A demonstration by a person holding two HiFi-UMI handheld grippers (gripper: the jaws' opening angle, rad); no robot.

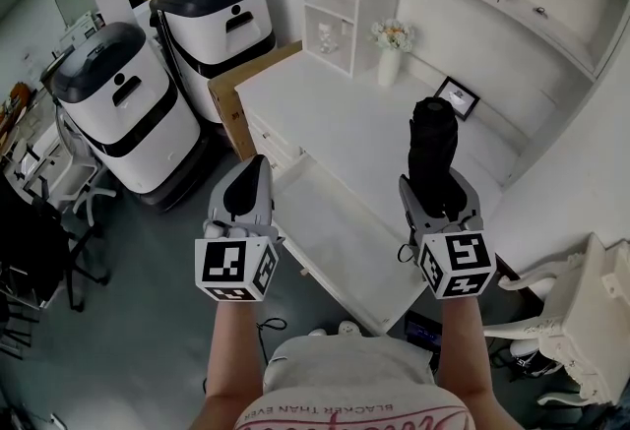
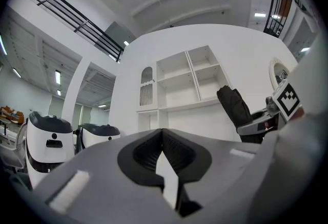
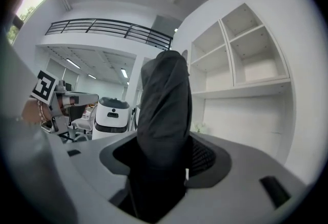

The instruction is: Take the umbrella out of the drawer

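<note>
"BLACKER THAN EVER" (on shirt [image 1: 350, 371])

Umbrella [image 1: 433, 143] is up over the desk [image 1: 335, 118], drawer [image 1: 340, 241] sticks out in front below it, vase [image 1: 389, 67] and photo frame [image 1: 458, 98] sit at the back.

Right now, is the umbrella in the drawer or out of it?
Out. The right gripper grips the folded black umbrella up in the air, clear of the open drawer.

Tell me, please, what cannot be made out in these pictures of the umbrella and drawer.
- Umbrella: lower end buried in the right gripper, right gripper view.
- Drawer: near right corner covered by the right gripper, head view.
- Frame: its picture too small, head view.
</note>
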